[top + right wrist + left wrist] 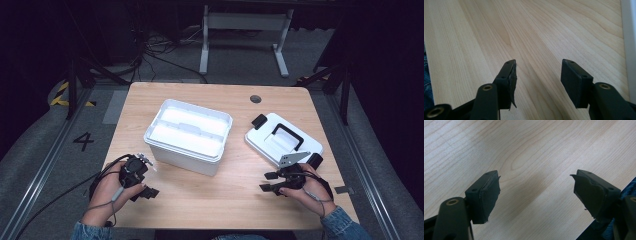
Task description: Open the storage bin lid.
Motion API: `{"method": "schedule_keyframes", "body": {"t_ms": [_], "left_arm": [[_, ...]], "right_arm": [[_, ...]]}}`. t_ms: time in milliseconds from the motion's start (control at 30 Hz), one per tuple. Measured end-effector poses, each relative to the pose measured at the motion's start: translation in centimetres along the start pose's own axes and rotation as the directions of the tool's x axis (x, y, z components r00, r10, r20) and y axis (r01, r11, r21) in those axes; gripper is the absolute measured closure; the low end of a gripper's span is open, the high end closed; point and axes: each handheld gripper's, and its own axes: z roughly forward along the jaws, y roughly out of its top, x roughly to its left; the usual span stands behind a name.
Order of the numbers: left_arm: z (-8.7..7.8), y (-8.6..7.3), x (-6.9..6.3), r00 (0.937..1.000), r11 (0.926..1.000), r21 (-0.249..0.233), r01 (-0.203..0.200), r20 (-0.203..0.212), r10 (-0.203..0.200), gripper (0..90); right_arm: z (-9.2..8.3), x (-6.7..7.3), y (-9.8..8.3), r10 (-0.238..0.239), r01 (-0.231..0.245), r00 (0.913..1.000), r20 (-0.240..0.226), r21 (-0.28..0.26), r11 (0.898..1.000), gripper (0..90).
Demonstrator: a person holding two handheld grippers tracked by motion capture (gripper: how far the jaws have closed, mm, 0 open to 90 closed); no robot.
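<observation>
A white open plastic box (189, 135) with an inner tray stands at the middle of the wooden table (220, 200). Its white lid (280, 140), with black handle and latches, lies flat to the right. My left gripper (149, 192) rests near the front left edge, held in a hand, jaws open and empty over bare wood (534, 195). My right gripper (269, 182) sits at the front right, just before the lid, pointing left. Its jaws stand open with nothing between them (537, 77). A white edge of the box (630, 45) runs along the right of the right gripper view.
A small dark round grommet (255, 99) sits in the table's far edge. Beyond the table stand a white desk frame (240, 40) and cables on the grey floor. Bare wood lies between the two grippers in front of the box.
</observation>
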Motion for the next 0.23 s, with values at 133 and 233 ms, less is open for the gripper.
{"method": "schedule_keyframes", "body": {"t_ms": [133, 233], "left_arm": [[-0.01, 0.02, -0.04, 1.0, 1.0, -0.001, 0.0, 0.001, 0.0, 21.8], [-0.05, 0.0, -0.04, 1.0, 1.0, -0.002, 0.003, 0.003, -0.003, 21.8]], "right_arm": [[0.11, -0.06, -0.1, -0.006, 0.006, 1.0, 0.004, -0.005, 1.0, 46.6], [0.05, -0.06, -0.05, -0.006, 0.006, 1.0, 0.004, -0.012, 1.0, 46.4]]}}
